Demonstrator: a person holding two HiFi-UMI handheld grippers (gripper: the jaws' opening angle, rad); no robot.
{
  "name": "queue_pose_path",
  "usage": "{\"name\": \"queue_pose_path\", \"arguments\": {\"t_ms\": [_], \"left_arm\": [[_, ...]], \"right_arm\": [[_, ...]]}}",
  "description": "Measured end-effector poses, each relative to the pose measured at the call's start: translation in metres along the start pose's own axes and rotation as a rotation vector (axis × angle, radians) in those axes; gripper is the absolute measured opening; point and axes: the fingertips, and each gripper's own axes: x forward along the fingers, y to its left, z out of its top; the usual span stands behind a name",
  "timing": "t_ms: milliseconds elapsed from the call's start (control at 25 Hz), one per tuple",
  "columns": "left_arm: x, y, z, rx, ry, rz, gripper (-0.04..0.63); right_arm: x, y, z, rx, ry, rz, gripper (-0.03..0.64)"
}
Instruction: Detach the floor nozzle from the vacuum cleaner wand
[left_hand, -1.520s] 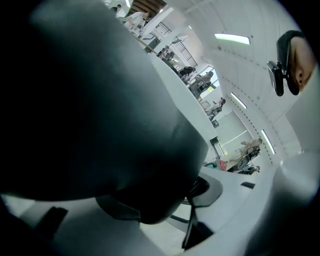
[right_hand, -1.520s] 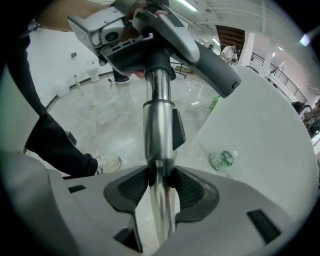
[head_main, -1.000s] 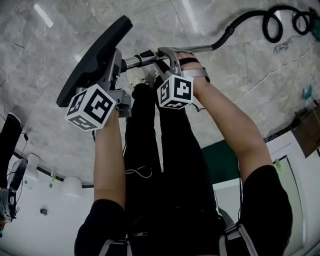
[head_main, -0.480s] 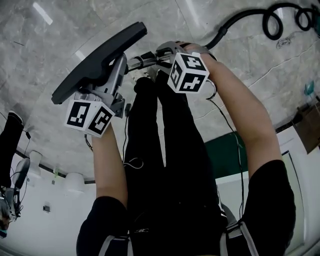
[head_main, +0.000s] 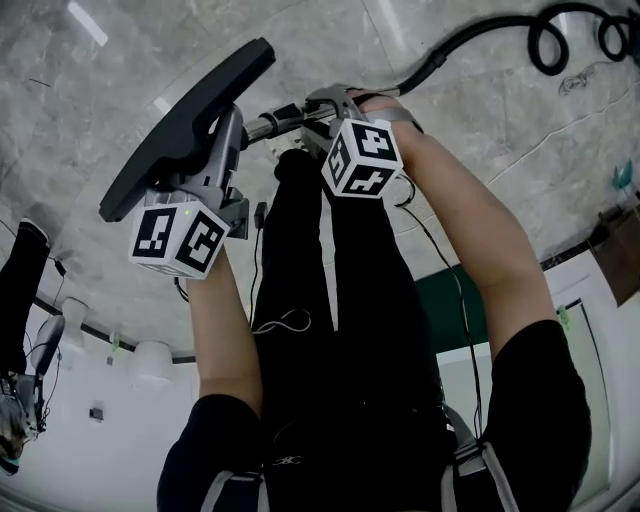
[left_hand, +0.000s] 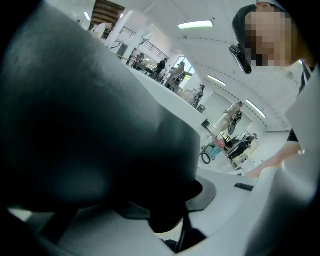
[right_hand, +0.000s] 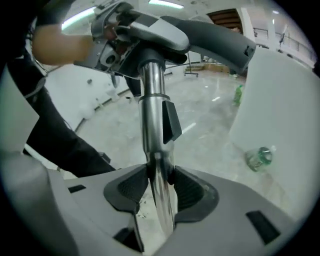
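Note:
The dark grey floor nozzle (head_main: 190, 120) hangs slanted at the upper left, joined to the chrome wand (head_main: 275, 124). My left gripper (head_main: 225, 150) is shut on the nozzle's neck. In the left gripper view the dark nozzle body (left_hand: 90, 125) fills the picture, and the left gripper (left_hand: 170, 200) has it wedged between its pads. My right gripper (head_main: 325, 105) is on the wand, just right of the joint. In the right gripper view the wand (right_hand: 155, 125) runs between the pads (right_hand: 192, 192), which touch it on both sides. The right gripper (right_hand: 161, 182) jaws are closing on it. A black collar (right_hand: 170, 120) sits on the wand.
A black hose (head_main: 480, 40) leads from the wand and coils at the upper right on the marble floor (head_main: 100, 70). The person's black-clad legs (head_main: 330, 300) stand right under the wand. A green bottle (right_hand: 260, 157) lies on the floor. Another person's leg (head_main: 20, 290) is at the left edge.
The left gripper has rolled and the nozzle has tilted with it, its far end swinging a little right. The right gripper's cube has shifted up and right along the wand.

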Motion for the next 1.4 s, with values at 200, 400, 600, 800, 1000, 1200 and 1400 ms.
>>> {"name": "queue_pose_path", "arguments": {"t_ms": [200,400,600,800,1000,1200,1400], "left_arm": [[-0.01,-0.04,-0.006,0.199,0.019,-0.208,0.137],[0.013,-0.018,0.002,0.035,0.005,-0.097,0.138],[-0.011,-0.006,0.008,0.068,-0.024,-0.11,0.138],[-0.023,-0.016,0.012,0.198,-0.04,-0.181,0.137],[-0.022,-0.043,0.011,0.249,-0.046,-0.242,0.137],[-0.01,-0.019,0.019,0.108,-0.034,-0.191,0.138],[-0.006,0.013,0.011,-0.138,0.016,-0.016,0.138]], "right_arm": [[-0.01,0.024,-0.009,0.023,0.043,0.39,0.19],[-0.008,-0.01,-0.01,-0.079,0.016,0.02,0.173],[0.001,-0.001,0.016,-0.097,-0.087,0.044,0.175],[0.003,0.002,0.029,-0.092,-0.122,0.128,0.175],[0.014,0.009,0.024,-0.191,-0.048,0.143,0.176],[0.034,-0.01,0.029,-0.265,0.011,-0.034,0.105],[0.044,-0.022,0.029,-0.228,0.038,-0.195,0.101]]}}
